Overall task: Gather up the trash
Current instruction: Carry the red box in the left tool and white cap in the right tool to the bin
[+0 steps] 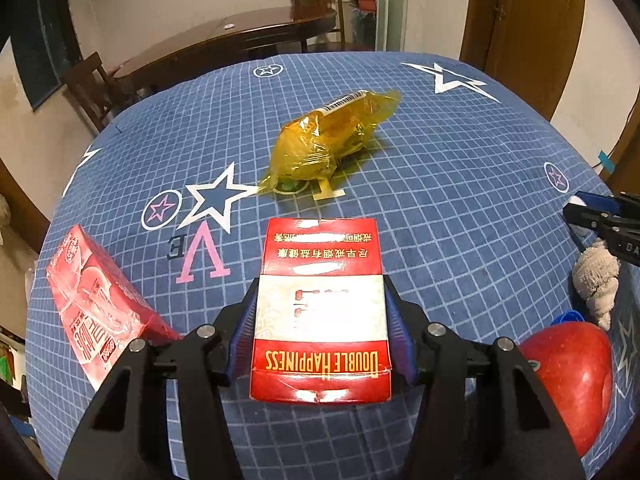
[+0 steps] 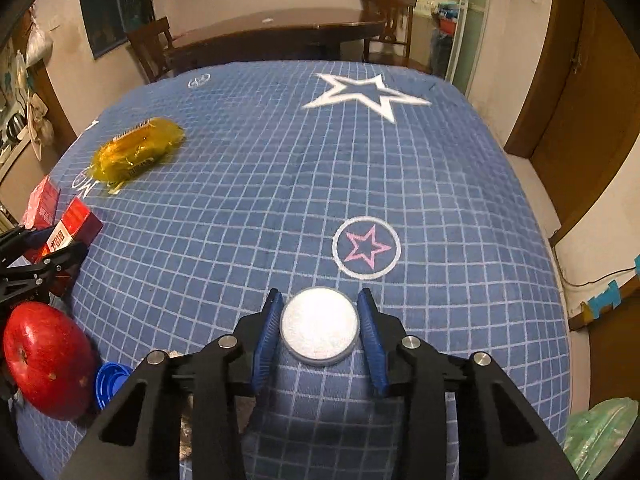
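My left gripper (image 1: pixel 320 292) is shut on a red and white Double Happiness cigarette box (image 1: pixel 320 312), held between its blue pads above the blue checked tablecloth (image 1: pixel 440 200). My right gripper (image 2: pixel 320 296) has a white round lid (image 2: pixel 319 326) between its blue pads; small gaps show on both sides, so it looks open around it. A crumpled yellow wrapper (image 1: pixel 328 144) lies ahead of the left gripper and shows far left in the right wrist view (image 2: pixel 136 152). A red carton (image 1: pixel 96 300) lies to the left.
A red apple (image 1: pixel 572 376) sits at right beside a blue bottle cap (image 2: pixel 110 384) and a grey crumpled tissue (image 1: pixel 596 280). A dark wooden table (image 1: pixel 240 36) and chairs stand beyond. A green plastic bag (image 2: pixel 600 436) is off the table's right edge.
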`<action>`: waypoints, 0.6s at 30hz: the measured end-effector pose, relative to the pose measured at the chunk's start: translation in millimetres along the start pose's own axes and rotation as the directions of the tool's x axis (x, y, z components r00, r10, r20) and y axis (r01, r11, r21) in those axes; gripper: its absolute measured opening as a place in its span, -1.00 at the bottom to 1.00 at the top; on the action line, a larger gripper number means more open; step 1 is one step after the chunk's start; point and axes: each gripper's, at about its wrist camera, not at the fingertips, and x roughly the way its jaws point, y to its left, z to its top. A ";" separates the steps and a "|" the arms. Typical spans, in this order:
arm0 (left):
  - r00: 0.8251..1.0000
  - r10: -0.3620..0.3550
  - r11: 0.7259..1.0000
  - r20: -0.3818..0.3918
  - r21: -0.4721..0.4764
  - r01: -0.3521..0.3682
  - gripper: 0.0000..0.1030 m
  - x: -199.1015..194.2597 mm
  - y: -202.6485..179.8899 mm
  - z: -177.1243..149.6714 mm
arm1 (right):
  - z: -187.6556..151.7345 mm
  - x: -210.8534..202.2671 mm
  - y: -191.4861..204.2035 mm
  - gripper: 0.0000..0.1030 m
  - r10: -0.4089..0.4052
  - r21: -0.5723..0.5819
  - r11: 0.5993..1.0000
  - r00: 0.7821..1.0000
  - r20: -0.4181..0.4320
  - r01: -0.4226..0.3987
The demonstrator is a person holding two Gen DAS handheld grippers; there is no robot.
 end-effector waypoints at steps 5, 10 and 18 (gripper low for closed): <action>0.997 0.049 0.998 0.066 -0.030 -0.047 0.04 -17.2 4.7 -0.8 | -8.8 -38.1 8.2 -0.22 -0.027 0.000 1.000 0.990 0.140 0.027; 0.970 0.107 0.993 0.220 -0.065 -0.094 0.04 -65.7 -1.7 -11.2 | -30.2 -92.3 24.7 -0.22 -0.054 -0.004 0.998 0.950 0.307 0.058; 0.893 0.115 0.992 0.435 -0.094 -0.082 0.05 -142.7 -41.4 -59.5 | -85.3 -181.9 56.1 -0.22 -0.073 0.023 0.997 0.854 0.515 0.072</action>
